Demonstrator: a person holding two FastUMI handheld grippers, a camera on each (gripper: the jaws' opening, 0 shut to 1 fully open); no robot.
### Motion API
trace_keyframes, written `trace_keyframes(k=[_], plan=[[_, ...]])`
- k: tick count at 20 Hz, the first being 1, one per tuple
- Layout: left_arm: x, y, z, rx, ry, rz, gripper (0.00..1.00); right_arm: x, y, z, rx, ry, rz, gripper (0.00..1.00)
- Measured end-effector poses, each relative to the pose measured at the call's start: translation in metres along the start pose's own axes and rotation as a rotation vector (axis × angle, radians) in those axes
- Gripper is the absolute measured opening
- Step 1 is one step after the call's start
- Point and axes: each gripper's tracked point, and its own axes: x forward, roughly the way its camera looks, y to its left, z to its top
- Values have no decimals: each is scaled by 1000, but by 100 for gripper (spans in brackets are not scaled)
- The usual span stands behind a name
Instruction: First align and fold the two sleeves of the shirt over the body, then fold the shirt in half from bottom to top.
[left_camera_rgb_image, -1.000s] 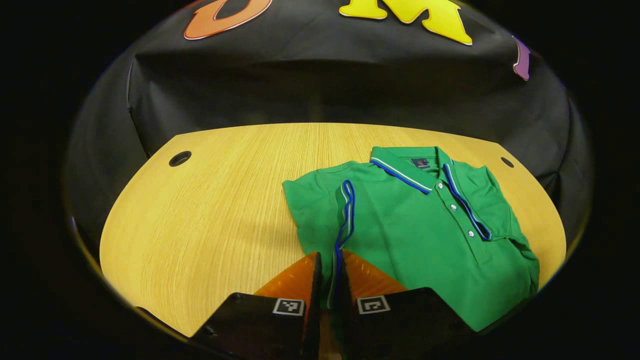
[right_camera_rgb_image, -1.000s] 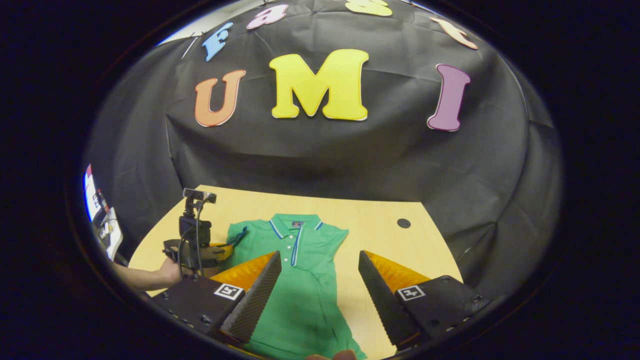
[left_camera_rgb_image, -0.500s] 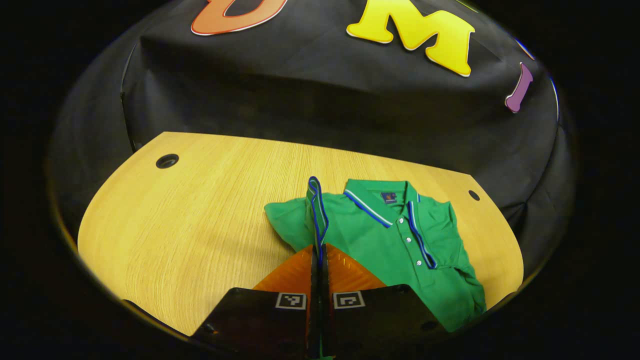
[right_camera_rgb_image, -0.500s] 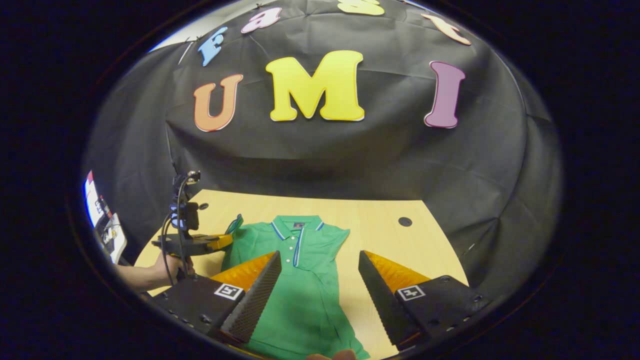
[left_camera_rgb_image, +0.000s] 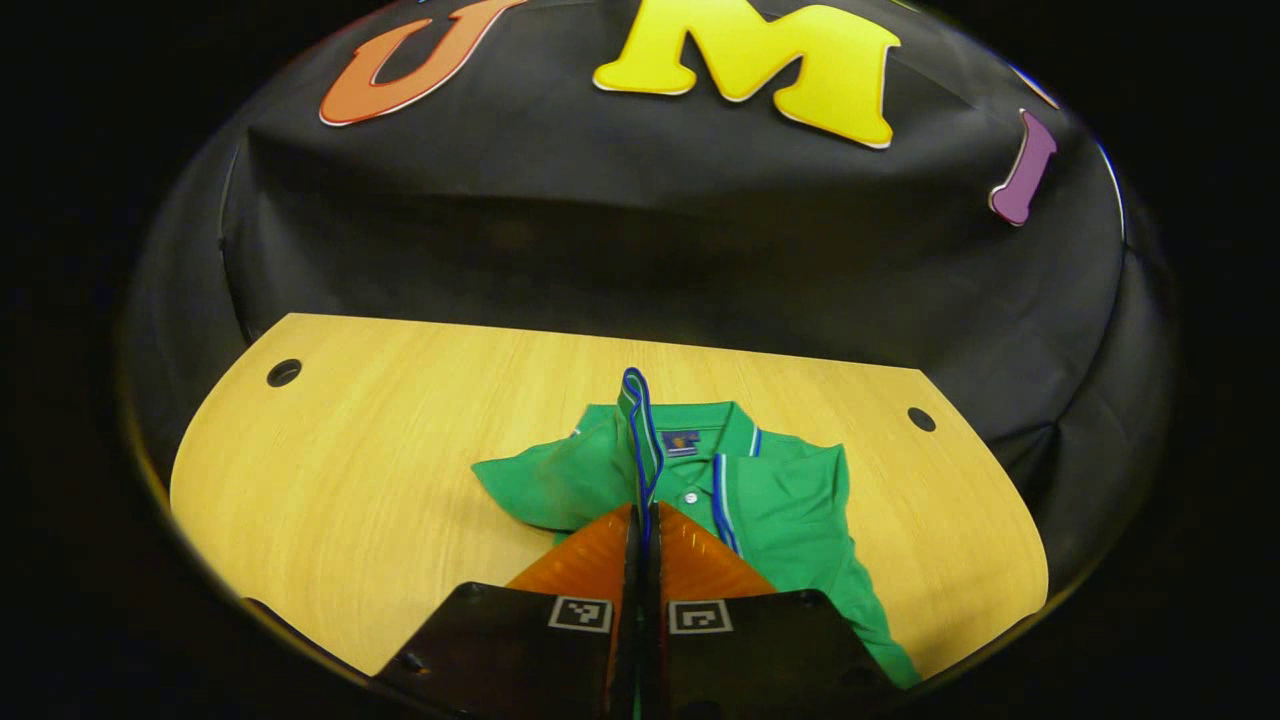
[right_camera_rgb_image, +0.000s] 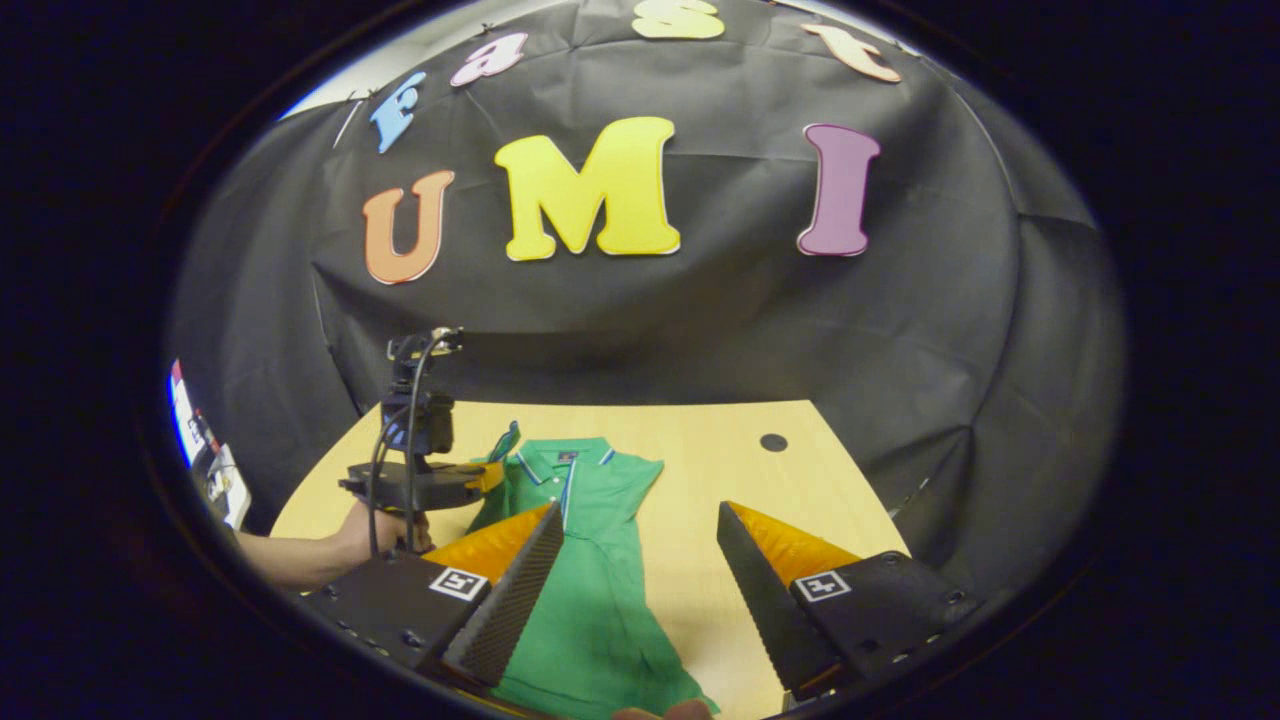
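Lying on the tabletop is a green shirt, collar toward the booth wall and button placket running down its front toward the camera. Taking the collar as landmark and reading the left gripper view from left to right: a round hole in the tabletop sits far to the left of the collar, near the wall; closer in, the shirt's raised sleeve spreads out to the collar's left, lifted off the wood. The left tongs are closed tight, both fingers pressing on the sleeve's blue-trimmed cuff, which stands up in a narrow loop just left of the collar. Right of the collar the shoulder and body lie flat, and a second hole sits well to the right.

In the right gripper view, again left to right: a hand grips the left tongs to the left of the collar, the cuff sticking up from their tip just beside the collar. The shirt stretches from the collar down toward the camera. The right tongs stand wide open with nothing between the fingers, one finger over the shirt's body and the other over bare wood to the right. A hole lies right of the collar.
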Motion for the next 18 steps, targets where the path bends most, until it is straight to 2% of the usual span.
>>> trace_keyframes(k=[2, 4, 7, 13, 18], plan=[[0, -11, 4, 3, -13, 0, 11, -6, -7, 2, 12, -9, -11, 95], [-8, -14, 12, -1, -44, 3, 22, -9, -8, 5, 19, -22, -12, 94], [-32, -5, 31, -4, -107, 26, 100, -14, -4, 5, 24, -37, -1, 95], [-112, 18, 53, -14, -209, 80, 100, -33, 26, 13, -27, -112, 67, 95], [-199, 21, 47, -16, -270, 96, 100, -52, 47, 5, -60, -146, 129, 95]])
